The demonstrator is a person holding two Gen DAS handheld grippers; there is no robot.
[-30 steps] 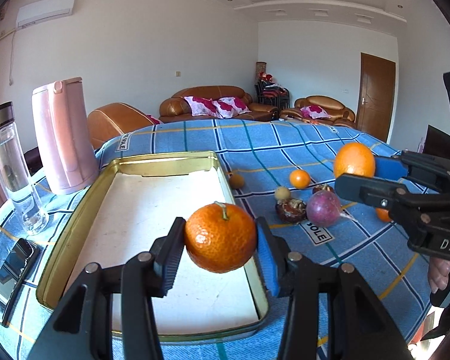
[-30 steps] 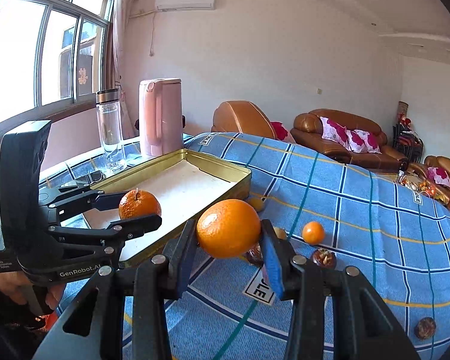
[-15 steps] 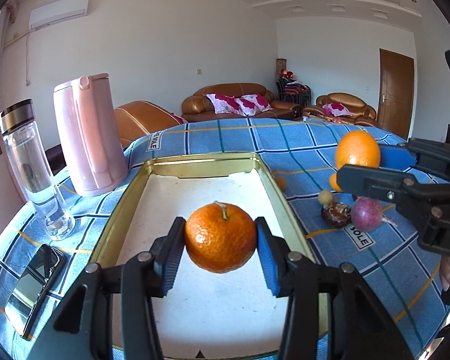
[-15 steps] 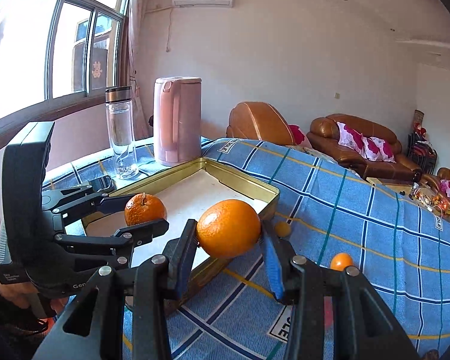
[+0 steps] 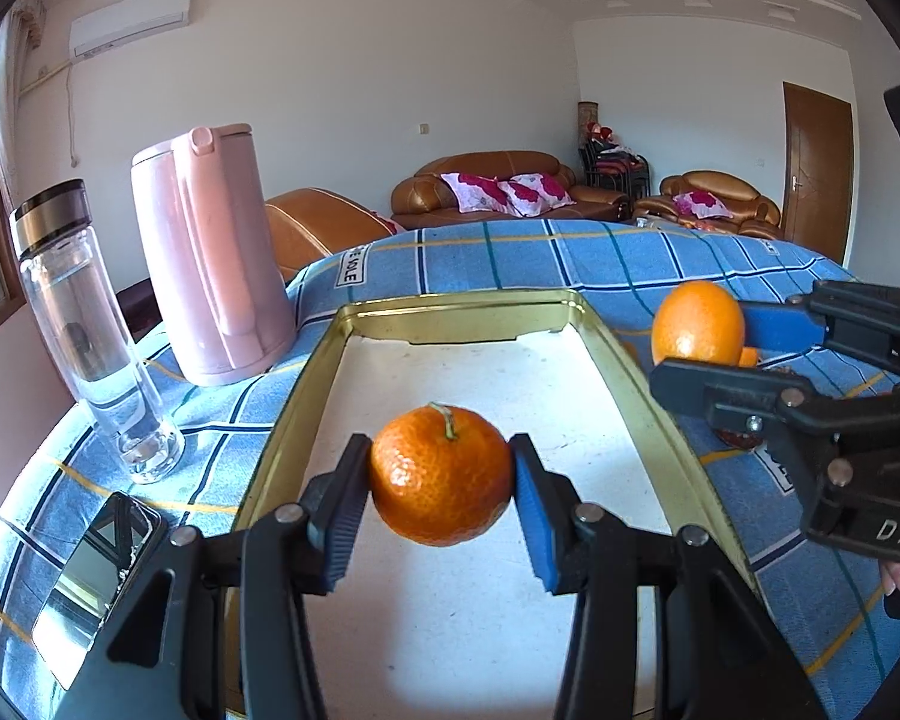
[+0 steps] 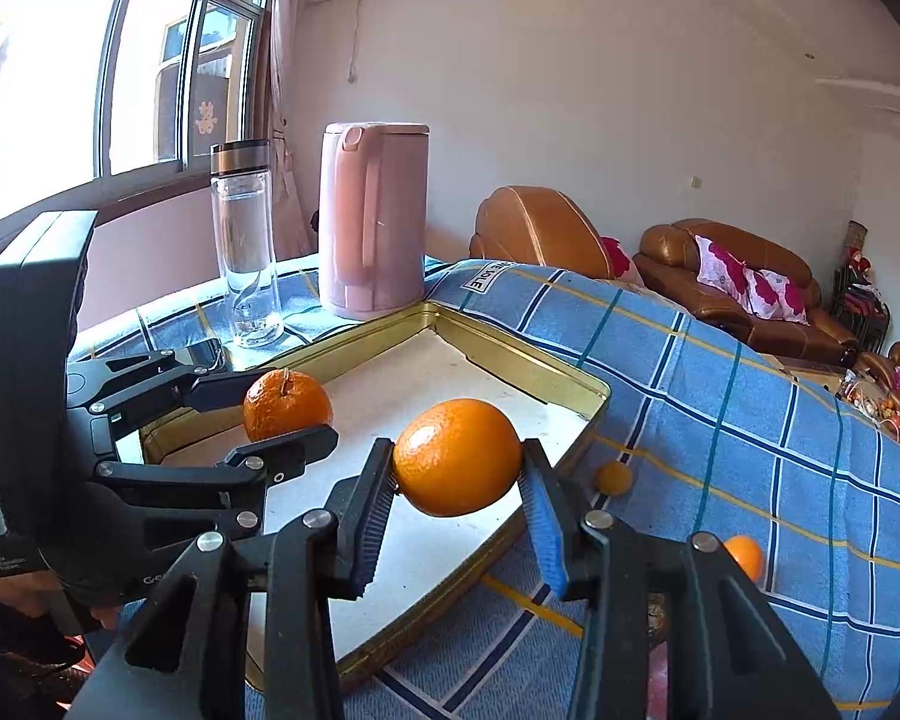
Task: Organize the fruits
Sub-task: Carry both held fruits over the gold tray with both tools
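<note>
My left gripper (image 5: 441, 483) is shut on a stemmed tangerine (image 5: 441, 483), held above the white floor of the gold-rimmed tray (image 5: 294, 414). In the right wrist view that tangerine (image 6: 287, 405) hangs over the tray's left part, inside the left gripper (image 6: 270, 414). My right gripper (image 6: 457, 465) is shut on a smooth orange (image 6: 457, 456) over the tray's near right rim (image 6: 588, 387). The left wrist view shows that orange (image 5: 697, 322) just past the tray's right rim, in the right gripper (image 5: 699, 330).
A pink kettle (image 5: 210, 264), a clear bottle (image 5: 90, 324) and a phone (image 5: 99, 564) stand left of the tray on the blue checked cloth. Small oranges (image 6: 613, 476) (image 6: 744, 555) lie on the cloth right of the tray. Sofas stand behind.
Both grippers have carried their fruit leftward toward the tray: the tangerine now hangs over its middle, and the orange has come up to its right rim. Neither grip has altered.
</note>
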